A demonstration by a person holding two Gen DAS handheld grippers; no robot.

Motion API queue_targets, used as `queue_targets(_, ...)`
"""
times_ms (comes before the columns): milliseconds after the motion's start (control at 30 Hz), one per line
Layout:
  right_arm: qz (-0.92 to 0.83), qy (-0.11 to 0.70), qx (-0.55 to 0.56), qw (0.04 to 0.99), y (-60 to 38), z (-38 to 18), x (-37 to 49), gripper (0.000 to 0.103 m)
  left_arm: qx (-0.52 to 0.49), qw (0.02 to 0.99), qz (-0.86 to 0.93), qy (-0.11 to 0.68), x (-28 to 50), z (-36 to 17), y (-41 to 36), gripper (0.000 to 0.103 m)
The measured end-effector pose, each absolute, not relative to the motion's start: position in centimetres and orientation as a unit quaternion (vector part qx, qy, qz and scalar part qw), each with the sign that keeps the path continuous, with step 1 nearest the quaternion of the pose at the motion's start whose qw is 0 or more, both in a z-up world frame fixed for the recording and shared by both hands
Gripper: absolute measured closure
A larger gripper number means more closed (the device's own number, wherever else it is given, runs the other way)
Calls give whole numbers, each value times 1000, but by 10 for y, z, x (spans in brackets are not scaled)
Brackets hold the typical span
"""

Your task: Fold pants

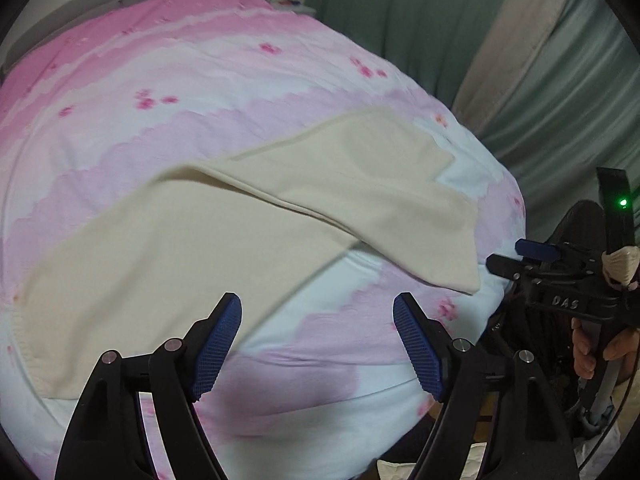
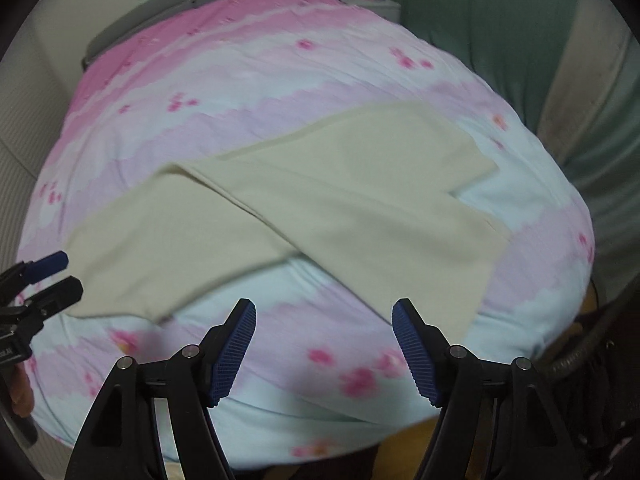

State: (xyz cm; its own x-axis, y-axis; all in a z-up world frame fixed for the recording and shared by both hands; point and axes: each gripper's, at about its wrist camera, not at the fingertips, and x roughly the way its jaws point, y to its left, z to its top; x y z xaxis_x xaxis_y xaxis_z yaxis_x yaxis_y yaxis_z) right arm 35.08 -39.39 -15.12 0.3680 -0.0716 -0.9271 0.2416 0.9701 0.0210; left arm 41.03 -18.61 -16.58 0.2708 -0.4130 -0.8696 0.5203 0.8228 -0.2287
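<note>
You are holding the left hand-held gripper (image 1: 318,346) with its blue pads standing wide apart and nothing between them; it is hovering above the near edge of the bed (image 1: 120,92) and gripping no cloth. The cream pants (image 1: 256,216) are lying flat across the pink and white flowered cover, running from the left edge towards the right, with the two legs splaying apart at the right end and one leg crossing over the other near the middle. That overlap is looking like the main risk: if you are pinching only the top layer there, the lower leg is likely staying behind and the fold is coming out skewed. The near leg end is also sitting close to the bed's edge, so a careless drag is liable to be pulling it off the side. The cover beneath is soft and loose, and a deep pinch is likely catching it together with the pants.

The right hand-held gripper (image 2: 324,348) is likewise standing well open and empty, poised over bare cover just short of the near leg. Both views are blurring, so judging the exact hem line is proving difficult.

As for writing, the letters "DAS" are showing on the body of the right hand-held gripper in the left wrist view, beneath a small green light (image 1: 623,202); nothing else is reading clearly.
</note>
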Motion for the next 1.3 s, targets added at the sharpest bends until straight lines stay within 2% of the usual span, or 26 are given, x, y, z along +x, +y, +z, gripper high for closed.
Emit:
queue_targets(200,-70,603,65,792,-455,-205,348,32,32,783,-235,575,400,-202,-251,25)
queue_targets(367,-13,646,-1,763,-484,-256,354,32,1,768,-173,617,386,-232,-284,25)
queue_targets(567,57,690,-53,719,-485,-307,362,32,-4,759,-132,638,378,-243,-296,25)
queue_targets(767,52,713,-67,696,-485,-354,365,32,14,765,-124,632,384,-240,-293,25)
queue_targets(800,46,710,-72,699,-484,-356,365,34,16,764,-126,633,386,-240,-293,25)
queue_targets(833,41,705,-77,704,-481,-356,366,49,17,761,-127,636,390,-241,-292,25)
queue_targets(867,37,700,-85,708,-479,-354,368,75,18,758,-130,639,394,-242,-292,25)
queue_targets(933,37,702,-97,705,-476,-350,372,90,21,758,-140,637,402,-240,-293,25)
queue_targets(1033,30,696,-75,713,-484,-330,380,94,49,770,-168,614,416,-230,-298,25)
queue_targets(1300,-65,576,27,814,-551,-192,387,94,233,763,-331,504,451,-207,-358,18)
